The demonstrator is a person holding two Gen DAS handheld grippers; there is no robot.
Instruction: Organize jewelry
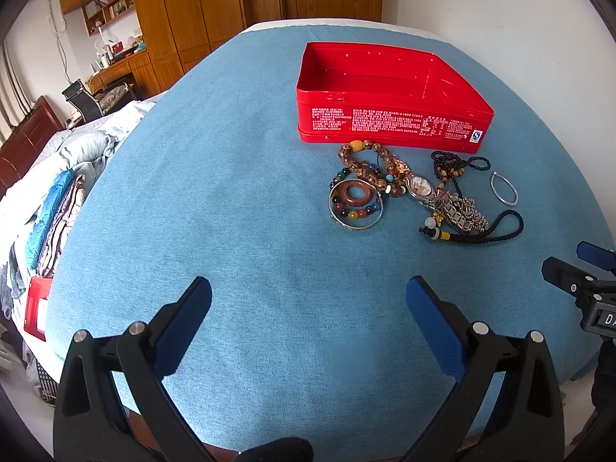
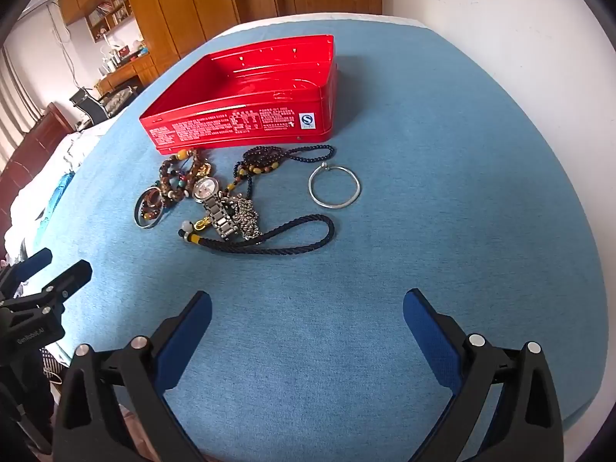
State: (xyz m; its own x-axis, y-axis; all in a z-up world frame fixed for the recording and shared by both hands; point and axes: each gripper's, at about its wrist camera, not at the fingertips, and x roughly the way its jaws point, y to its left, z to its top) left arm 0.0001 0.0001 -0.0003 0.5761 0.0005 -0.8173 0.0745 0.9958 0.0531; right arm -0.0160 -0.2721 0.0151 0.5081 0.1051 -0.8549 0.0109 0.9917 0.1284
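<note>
— With both sets of fingers released wide, left gripper [image 1: 308,294] and right gripper [image 2: 307,308] grasping nothing, what goes first?

— Probably the silver bangle [image 2: 334,186]: stiff, light, lying apart on the blue surface [image 2: 442,231]; pinch its rim.

— And the rest, beside the red tin [image 2: 238,127]?

— The watch [image 2: 211,200] looks heavier and slippery; the black cord [image 2: 292,244] is limp, so grip mid-loop.

One red tin [image 2: 238,131], two silver bangles [image 2: 334,186], perhaps.
</note>
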